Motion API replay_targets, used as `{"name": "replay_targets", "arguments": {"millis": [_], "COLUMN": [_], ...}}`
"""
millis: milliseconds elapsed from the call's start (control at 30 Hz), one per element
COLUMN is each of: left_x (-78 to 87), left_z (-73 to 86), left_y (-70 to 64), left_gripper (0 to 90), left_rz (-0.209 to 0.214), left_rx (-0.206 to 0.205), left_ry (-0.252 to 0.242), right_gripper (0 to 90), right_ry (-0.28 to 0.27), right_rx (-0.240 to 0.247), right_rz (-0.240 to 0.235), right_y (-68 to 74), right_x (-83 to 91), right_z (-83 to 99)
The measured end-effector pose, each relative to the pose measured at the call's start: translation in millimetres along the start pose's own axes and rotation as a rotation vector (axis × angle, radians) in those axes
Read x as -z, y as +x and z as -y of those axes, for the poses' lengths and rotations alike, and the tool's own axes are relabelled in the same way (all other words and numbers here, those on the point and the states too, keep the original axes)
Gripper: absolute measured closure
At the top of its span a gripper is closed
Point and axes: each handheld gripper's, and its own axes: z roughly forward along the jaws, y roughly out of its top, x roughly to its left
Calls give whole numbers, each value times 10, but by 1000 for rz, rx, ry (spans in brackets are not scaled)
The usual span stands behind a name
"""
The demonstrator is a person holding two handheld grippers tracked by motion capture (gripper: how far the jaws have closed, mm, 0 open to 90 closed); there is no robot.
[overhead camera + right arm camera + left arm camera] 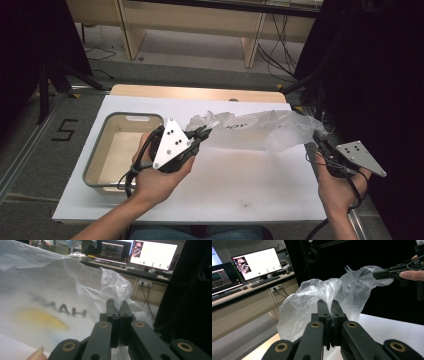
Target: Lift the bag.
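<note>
A thin clear plastic bag with dark lettering and a yellow mark is stretched above the white table top between my two grippers. My left gripper is shut on the bag's crumpled left end, just right of the tray. In the left gripper view the jaws stand together with the film bunched between them at the left gripper. My right gripper is shut on the bag's right end near the table's right edge. The right gripper pinches film, and the printed bag spreads out to its left.
A grey-rimmed tray with a pale inside sits at the left of the white sheet. Monitors and a wooden bench stand beyond the table, black curtains hang at both sides, and cables lie on the floor.
</note>
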Motion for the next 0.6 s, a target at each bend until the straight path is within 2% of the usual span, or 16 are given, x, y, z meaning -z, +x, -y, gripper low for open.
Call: {"name": "replay_targets", "arguments": {"millis": [233,600], "left_x": [-28,-203], "left_z": [-91,-70], "left_y": [57,363], "left_gripper": [888,889], "left_rz": [-14,-86], "left_rx": [-16,-10], "left_ry": [-14,16], "right_gripper": [900,900], "right_ry": [-2,1], "right_rx": [-2,-4], "right_rz": [2,4], "right_y": [-7,-2], "right_x": [-16,-99], "right_z": [-14,-15]}}
